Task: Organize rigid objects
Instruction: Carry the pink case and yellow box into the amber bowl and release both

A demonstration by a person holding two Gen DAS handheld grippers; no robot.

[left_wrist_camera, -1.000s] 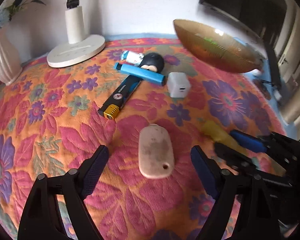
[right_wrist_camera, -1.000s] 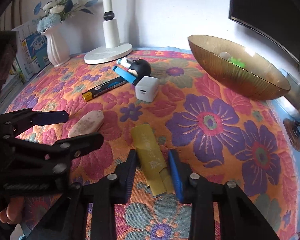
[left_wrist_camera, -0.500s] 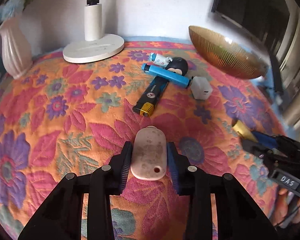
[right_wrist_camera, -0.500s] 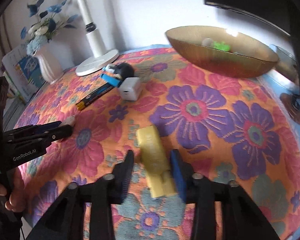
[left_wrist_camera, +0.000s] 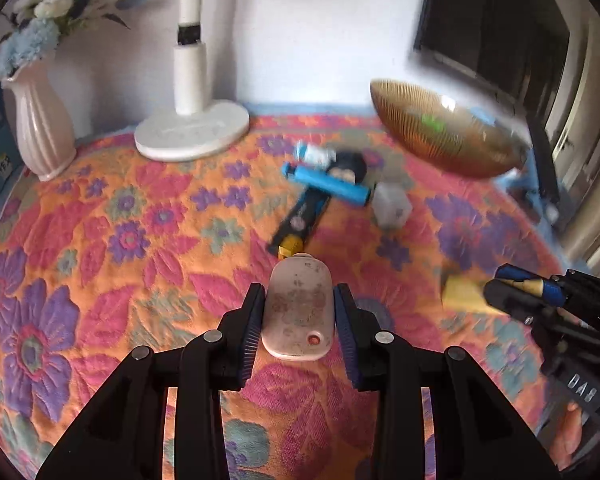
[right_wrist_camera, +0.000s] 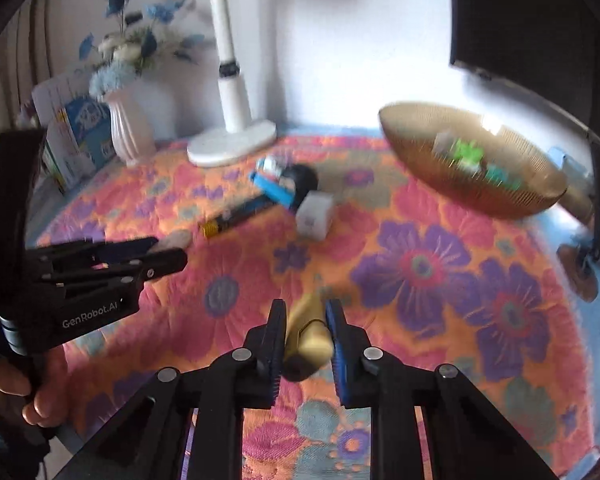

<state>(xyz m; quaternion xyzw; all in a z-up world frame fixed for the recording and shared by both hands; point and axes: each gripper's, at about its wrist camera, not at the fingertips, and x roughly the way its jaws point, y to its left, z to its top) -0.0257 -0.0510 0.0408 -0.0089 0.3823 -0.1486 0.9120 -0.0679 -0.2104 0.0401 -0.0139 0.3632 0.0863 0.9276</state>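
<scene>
Cloth: orange floral tablecloth (left_wrist_camera: 100, 240) is covering the table, with everything resting on it.
Left gripper: the left gripper (left_wrist_camera: 299, 320) is angling downward, its blue pads clamping both long sides of a pale, stained fob (left_wrist_camera: 299, 312). The fob is pointing away from the camera, its small hole nearest the wrist.
Left hand: in the right wrist view a hand (right_wrist_camera: 16, 384) is wrapping its fingers round the black handle at the lower left edge.
Right gripper: the right gripper (right_wrist_camera: 306, 336) is also tilting downward; its jaws have just been closing and are pinching a yellow stick (right_wrist_camera: 306, 334) between the pads.
Stick: it is sitting at the front of the cloth, its far end poking past the fingertips; blur is hiding whether it is touching the cloth.
Loose items: a blue tube (left_wrist_camera: 326, 184), a black lighter (left_wrist_camera: 302, 220), a white cube (left_wrist_camera: 392, 204) and a black round thing (left_wrist_camera: 350, 164) are clustering mid-table.
Bowl: an amber bowl (left_wrist_camera: 420, 140) is standing at the far right, holding a green item (right_wrist_camera: 466, 156).
Backdrop: a white lamp base (left_wrist_camera: 192, 136) and a vase (left_wrist_camera: 40, 128) are standing by the wall.
</scene>
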